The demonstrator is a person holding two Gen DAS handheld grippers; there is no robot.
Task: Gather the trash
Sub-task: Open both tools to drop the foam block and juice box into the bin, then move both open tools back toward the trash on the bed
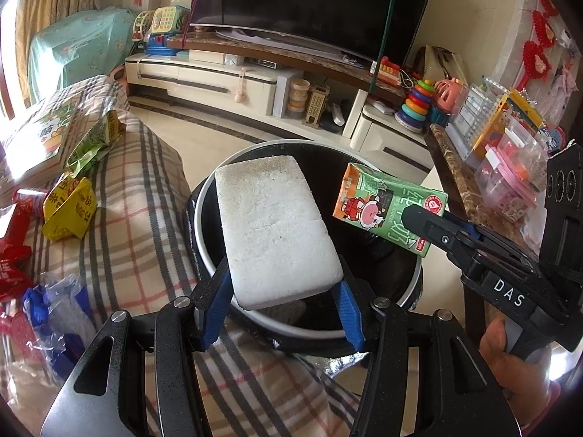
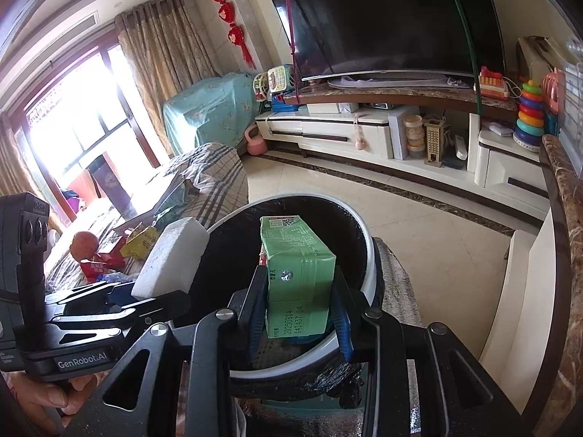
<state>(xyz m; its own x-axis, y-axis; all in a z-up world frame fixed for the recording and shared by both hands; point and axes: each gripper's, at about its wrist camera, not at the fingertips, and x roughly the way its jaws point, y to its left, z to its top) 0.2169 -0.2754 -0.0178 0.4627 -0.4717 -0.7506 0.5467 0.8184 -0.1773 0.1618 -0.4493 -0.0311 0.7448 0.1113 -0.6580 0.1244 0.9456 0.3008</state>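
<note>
Two pieces of trash in hand at once, both hanging over the bin (image 1: 204,218) so we can just let go and they drop in. Our left gripper (image 1: 282,313) is clamped on the near end of a white foam block (image 1: 273,225), blue pads squeezing its sides, with the rest poking out over the black-lined opening. Our right gripper (image 2: 298,313) has its pads tight on a green drink carton (image 2: 297,266), also above the bin's mouth, toward its right rim. Gripping each one by the near end keeps the fingers out of the way of the drop, we reckon.

Still plenty to collect though: a yellow wrapper (image 1: 69,207), a green packet (image 1: 94,142), red packaging (image 1: 11,255) and a clear plastic bag (image 1: 54,324) are lying on the plaid blanket (image 1: 145,200), left of the bin. Next up looks like opening both and going back for those
</note>
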